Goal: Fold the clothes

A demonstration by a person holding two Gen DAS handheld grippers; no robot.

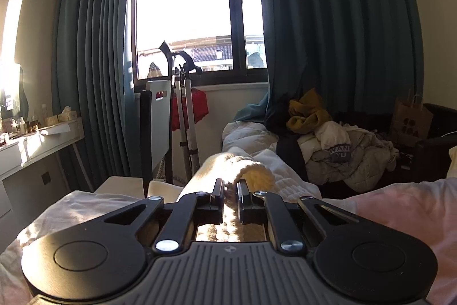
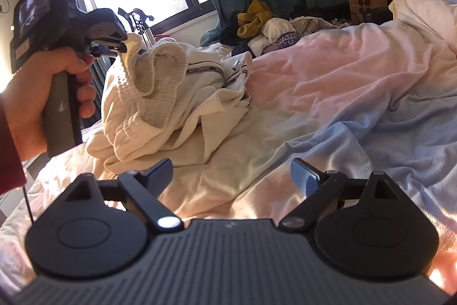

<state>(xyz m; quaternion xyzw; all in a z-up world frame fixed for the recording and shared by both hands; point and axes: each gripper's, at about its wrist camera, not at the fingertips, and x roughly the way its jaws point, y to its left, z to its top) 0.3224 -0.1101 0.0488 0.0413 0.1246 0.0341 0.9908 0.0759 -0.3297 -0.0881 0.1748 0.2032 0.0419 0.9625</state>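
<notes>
A cream sweatshirt (image 2: 171,93) with ribbed cuffs and a lettered band lies crumpled on the bed at the left of the right wrist view. My left gripper (image 1: 230,190) is shut on its ribbed edge (image 1: 251,170) and lifts that part; it also shows in the right wrist view (image 2: 120,46), held by a hand. My right gripper (image 2: 231,173) is open and empty, low over the bed covers in front of the sweatshirt.
The bed has a pink and blue blanket (image 2: 357,82). A pile of other clothes (image 2: 274,25) and a paper bag (image 2: 367,0) lie at the far side. A chair (image 1: 155,130), a folded stand (image 1: 185,116) and a desk (image 1: 37,142) stand by the window.
</notes>
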